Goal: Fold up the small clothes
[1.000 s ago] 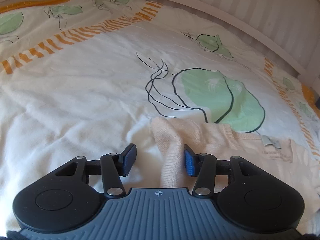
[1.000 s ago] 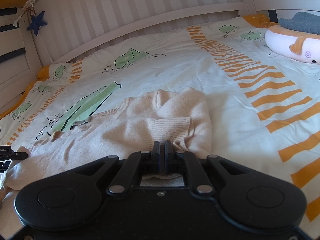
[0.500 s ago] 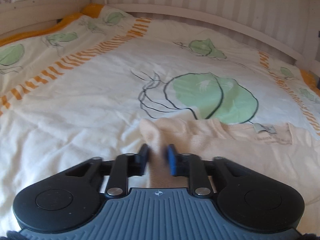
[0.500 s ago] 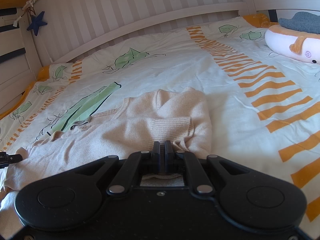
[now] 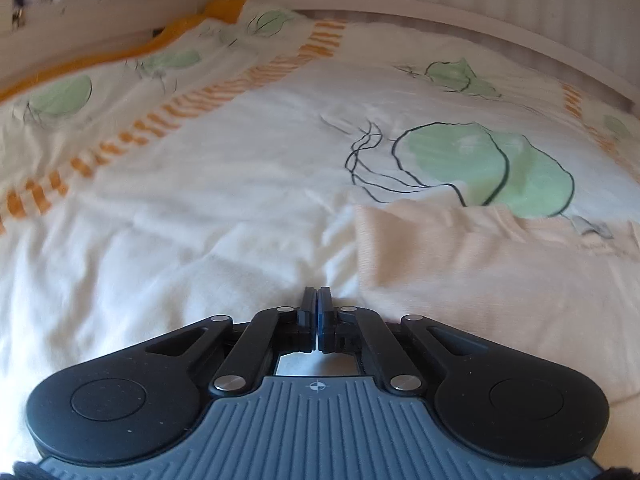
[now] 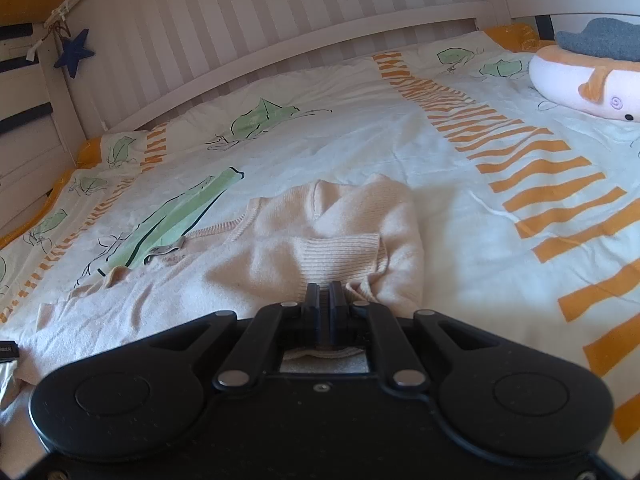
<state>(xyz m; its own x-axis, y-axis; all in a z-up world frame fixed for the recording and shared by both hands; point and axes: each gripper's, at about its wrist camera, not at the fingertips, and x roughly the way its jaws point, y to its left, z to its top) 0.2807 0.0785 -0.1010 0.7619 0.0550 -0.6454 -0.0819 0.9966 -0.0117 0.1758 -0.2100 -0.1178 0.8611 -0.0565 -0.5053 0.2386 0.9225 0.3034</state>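
Note:
A small cream knit sweater lies on the bed, its right sleeve folded across the chest with the ribbed cuff near me. My right gripper is shut on the sweater's near edge, with fabric showing under the jaws. In the left wrist view the sweater lies to the right. My left gripper is shut, its jaws pressed together just left of the sweater's edge, over the white duvet. No fabric shows between them.
The bed is covered by a white duvet with green leaves and orange stripes. A white slatted bed rail runs behind. A plush toy with a grey item on it lies at the far right.
My left gripper closed from open to shut and shifted left, so the sweater's edge now lies to its right. The right gripper stayed shut and still.

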